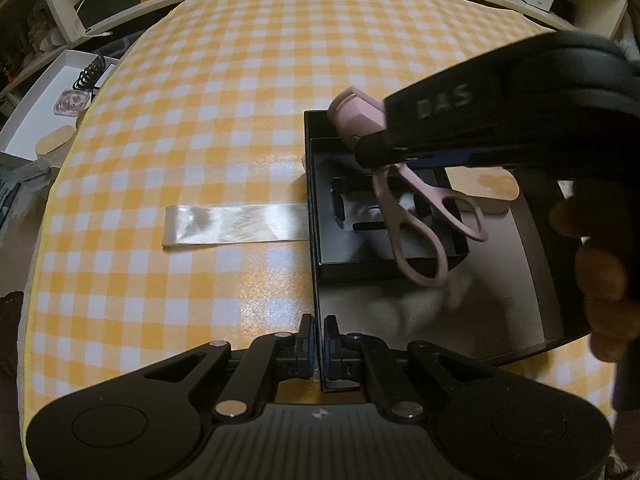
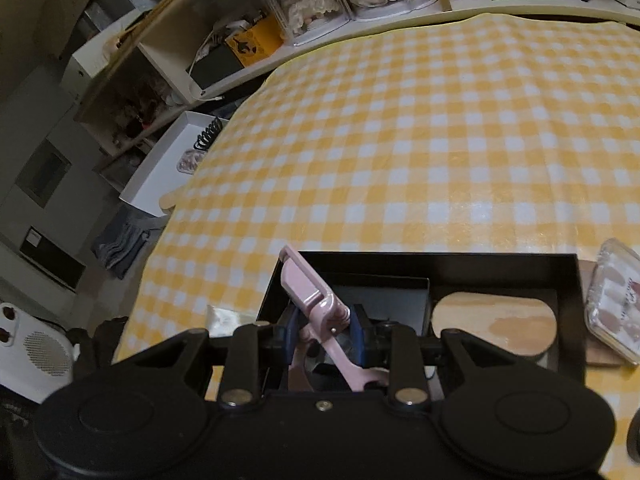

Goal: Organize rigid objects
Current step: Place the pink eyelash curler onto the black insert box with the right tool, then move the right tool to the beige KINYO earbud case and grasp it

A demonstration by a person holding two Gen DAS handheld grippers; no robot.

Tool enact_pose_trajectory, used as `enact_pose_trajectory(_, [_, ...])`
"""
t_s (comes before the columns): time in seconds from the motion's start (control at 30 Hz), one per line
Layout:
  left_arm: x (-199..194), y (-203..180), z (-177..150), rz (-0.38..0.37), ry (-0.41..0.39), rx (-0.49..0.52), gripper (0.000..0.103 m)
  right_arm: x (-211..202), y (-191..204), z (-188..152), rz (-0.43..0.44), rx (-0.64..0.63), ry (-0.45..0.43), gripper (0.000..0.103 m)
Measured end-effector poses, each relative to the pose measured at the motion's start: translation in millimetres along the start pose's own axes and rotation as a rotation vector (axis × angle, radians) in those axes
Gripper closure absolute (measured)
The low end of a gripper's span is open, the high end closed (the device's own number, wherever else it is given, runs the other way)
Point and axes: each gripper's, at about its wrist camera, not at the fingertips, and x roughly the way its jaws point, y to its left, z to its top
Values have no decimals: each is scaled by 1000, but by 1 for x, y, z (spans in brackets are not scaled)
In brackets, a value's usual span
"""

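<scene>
One pink eyelash curler [image 1: 404, 184] hangs in my right claw [image 2: 323, 330], the blue pads pinched on it near the hinge, its curved head [image 2: 298, 276] pointing up and away and its loop handles [image 1: 432, 232] dangling below. It is held in the air over a large black tray [image 1: 532, 248], above a smaller black box [image 1: 384, 256] that sits inside the tray at its far left corner. Beside that box, also in the tray, lies a flat oval wooden piece [image 2: 494, 326].

My left claw [image 1: 319, 344] is closed on the tray's near left wall, one pad on each side of the thin black edge.

Just left of the tray a strip of clear plastic [image 1: 236, 226] lies flat on the yellow and white checked tablecloth [image 1: 240, 80], its right end touching the tray. At the tray's right side, outside it, a clear case of pink fake nails [image 2: 616, 308] rests on a brown board.

Off the table's left edge sits a white box [image 2: 160, 176] holding a black hair claw [image 2: 208, 134]. Shelves [image 2: 180, 40] with clutter run along the back.
</scene>
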Motion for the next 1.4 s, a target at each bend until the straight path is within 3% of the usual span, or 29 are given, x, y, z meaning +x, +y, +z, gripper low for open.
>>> enact_pose_trajectory(0.1, [1,0,1,4,0,5,98,4,0,1,-13,-3,-8,71])
enact_pose_trajectory(0.2, [1,-2,-1,6,0,5,99,2,-4,1,8,10,-11,52])
enact_pose_trajectory(0.4, [1,-3,-1,7,1,6,99,-16,-14,1,25,26,-2,49])
enact_pose_trajectory(0.9, [4,-3,-1,11,13,4,99,-69,-28,-5,-4,-19,-12,4])
enact_pose_trajectory(1.17, [3,-4,-1,13,13,4,99,-105,-34,-11,-17,-83,-53,0])
enact_pose_trajectory(1.4, [3,-4,-4,13,10,1,99,-142,-39,-13,-50,-149,-143,0])
